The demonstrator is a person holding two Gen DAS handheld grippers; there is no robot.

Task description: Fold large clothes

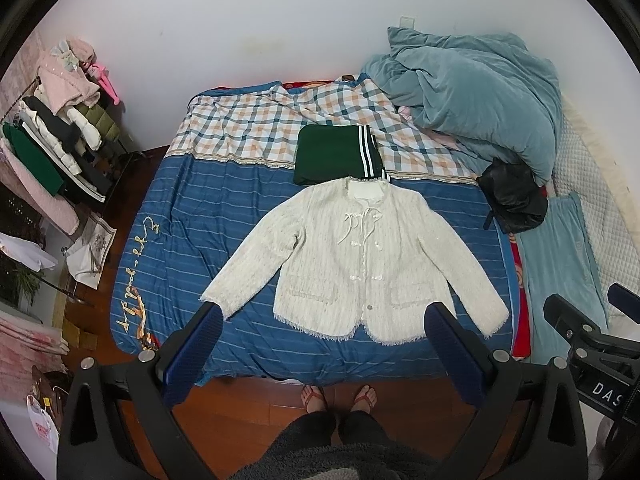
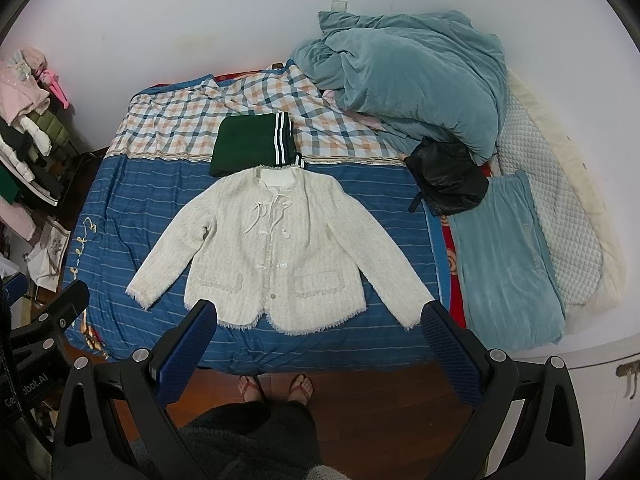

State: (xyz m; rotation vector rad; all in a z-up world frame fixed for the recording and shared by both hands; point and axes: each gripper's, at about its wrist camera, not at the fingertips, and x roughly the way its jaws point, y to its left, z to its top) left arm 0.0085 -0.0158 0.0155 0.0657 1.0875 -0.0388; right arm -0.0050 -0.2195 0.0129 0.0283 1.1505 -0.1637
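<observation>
A cream tweed jacket [image 1: 356, 256] lies flat and face up on the blue striped bedspread [image 1: 208, 216], sleeves spread out to both sides; it also shows in the right wrist view [image 2: 276, 248]. My left gripper [image 1: 324, 316] is open and empty, held high above the near edge of the bed. My right gripper [image 2: 318, 312] is open and empty too, at a similar height over the jacket's hem. Neither touches the jacket.
A folded green garment with white stripes [image 1: 336, 154] lies just beyond the jacket's collar. A teal duvet [image 1: 472, 92], a black bag [image 1: 512, 196] and a teal blanket [image 1: 560, 264] sit at the right. A clothes rack [image 1: 52, 140] stands left. My feet [image 1: 340, 396] stand on the wood floor.
</observation>
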